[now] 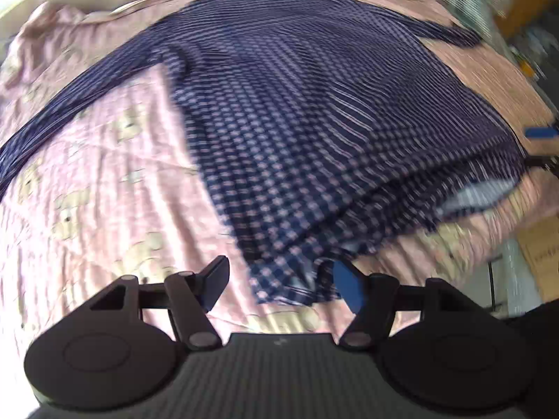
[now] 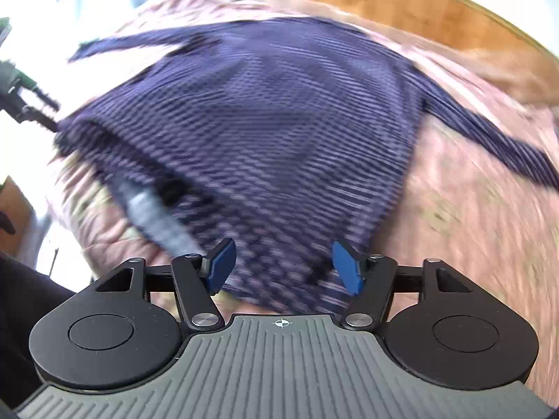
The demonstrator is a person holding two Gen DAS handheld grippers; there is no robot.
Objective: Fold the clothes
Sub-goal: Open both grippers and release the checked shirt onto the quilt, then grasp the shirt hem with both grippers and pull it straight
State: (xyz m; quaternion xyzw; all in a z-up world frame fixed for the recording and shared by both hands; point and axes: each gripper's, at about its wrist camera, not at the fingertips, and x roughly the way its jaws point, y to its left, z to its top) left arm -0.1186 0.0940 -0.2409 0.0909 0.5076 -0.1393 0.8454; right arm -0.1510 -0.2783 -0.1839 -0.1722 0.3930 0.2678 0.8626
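A dark blue checked long-sleeved shirt (image 1: 297,104) lies spread on a pink printed bedsheet (image 1: 104,174), with one sleeve stretched to the left and the other to the far right. My left gripper (image 1: 281,286) is open just above the shirt's near corner; the cloth lies between the fingers, and the pads stand clear of it. In the right wrist view the same shirt (image 2: 262,122) fills the middle. My right gripper (image 2: 283,268) is open over its near hem, with the blue pads (image 2: 344,269) apart from the fabric. Both views are blurred.
A wooden board (image 2: 419,10) runs behind the bed. The bed's edge drops off at the right of the left wrist view, where a cardboard box (image 1: 541,255) stands. A blue pad (image 1: 539,132) of the other gripper shows at the shirt's right edge.
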